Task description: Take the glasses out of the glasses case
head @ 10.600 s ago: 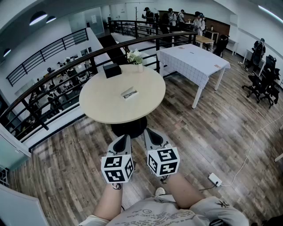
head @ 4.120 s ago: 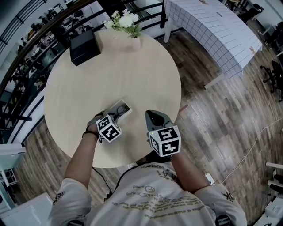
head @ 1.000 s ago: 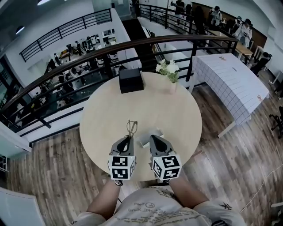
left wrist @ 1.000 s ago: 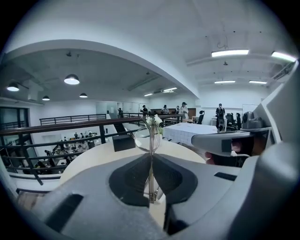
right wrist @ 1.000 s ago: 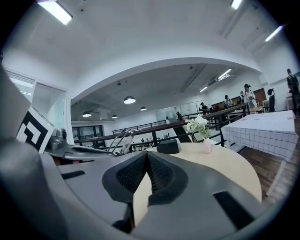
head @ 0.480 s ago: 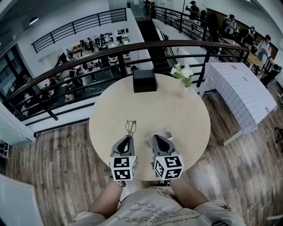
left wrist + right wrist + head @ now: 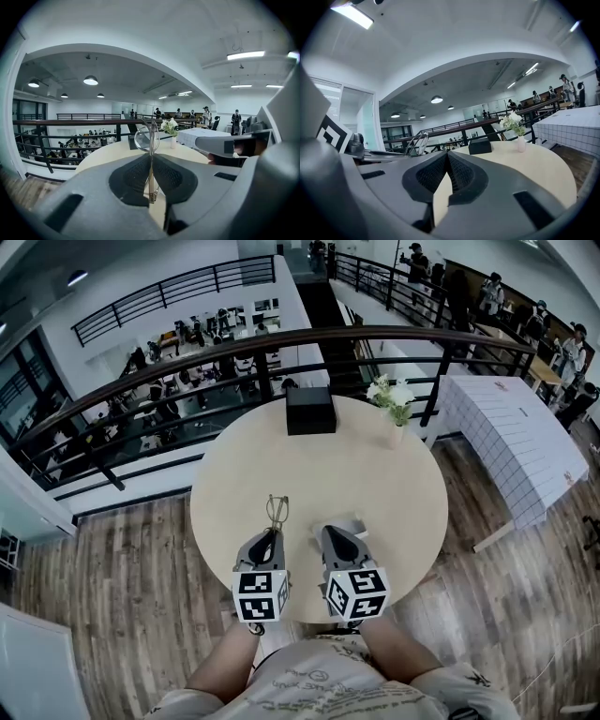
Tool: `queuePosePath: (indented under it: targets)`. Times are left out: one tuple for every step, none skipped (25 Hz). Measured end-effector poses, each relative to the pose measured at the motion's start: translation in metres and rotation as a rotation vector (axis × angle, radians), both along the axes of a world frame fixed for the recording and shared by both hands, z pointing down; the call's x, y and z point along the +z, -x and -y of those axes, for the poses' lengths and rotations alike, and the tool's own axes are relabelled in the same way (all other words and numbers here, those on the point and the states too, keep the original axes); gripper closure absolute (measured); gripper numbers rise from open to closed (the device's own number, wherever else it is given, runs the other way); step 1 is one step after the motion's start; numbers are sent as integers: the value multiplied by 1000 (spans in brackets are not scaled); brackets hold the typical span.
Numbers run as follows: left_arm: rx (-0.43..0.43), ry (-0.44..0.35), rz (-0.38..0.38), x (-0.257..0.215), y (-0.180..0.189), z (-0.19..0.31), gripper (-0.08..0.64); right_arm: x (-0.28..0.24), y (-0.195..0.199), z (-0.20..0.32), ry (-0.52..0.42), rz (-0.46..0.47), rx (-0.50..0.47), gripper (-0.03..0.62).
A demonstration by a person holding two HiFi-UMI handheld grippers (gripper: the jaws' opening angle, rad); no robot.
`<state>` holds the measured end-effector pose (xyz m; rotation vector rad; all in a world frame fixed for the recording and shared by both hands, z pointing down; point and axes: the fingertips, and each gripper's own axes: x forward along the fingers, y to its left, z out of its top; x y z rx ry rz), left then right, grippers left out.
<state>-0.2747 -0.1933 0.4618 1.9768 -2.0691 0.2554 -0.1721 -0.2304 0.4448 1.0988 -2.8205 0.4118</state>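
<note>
Thin wire-framed glasses (image 7: 277, 511) stick out forward from my left gripper (image 7: 269, 533), above the near part of the round beige table (image 7: 281, 465). In the left gripper view the jaws of the left gripper (image 7: 151, 157) are shut on the frame, and a lens (image 7: 146, 139) stands up just past them. A small part of the pale glasses case (image 7: 331, 522) lies on the table, just ahead of my right gripper (image 7: 326, 532). That right gripper (image 7: 446, 153) has its jaws pressed together with nothing between them. The glasses (image 7: 417, 143) also show at its left.
A black box (image 7: 310, 410) and a vase of white flowers (image 7: 394, 401) stand at the table's far side. A dark railing (image 7: 187, 362) curves behind it. A table with a white checked cloth (image 7: 511, 432) stands to the right. The floor is wood planks.
The left gripper reached to the case on the table, then came up holding the glasses. Over the last second both grippers have stayed still; only the head view has shifted slightly.
</note>
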Motion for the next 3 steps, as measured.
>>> queuePosePath:
  targets:
    - [-1, -4, -2, -1, -3, -5, 529, 0, -3, -5, -1, -1, -1, 578]
    - [-3, -9, -5, -2, -6, -11, 529, 0, -6, -11, -2, -2, -1, 578]
    - [-5, -15, -8, -3, -10, -17, 529, 0, -10, -17, -2, -3, -1, 578]
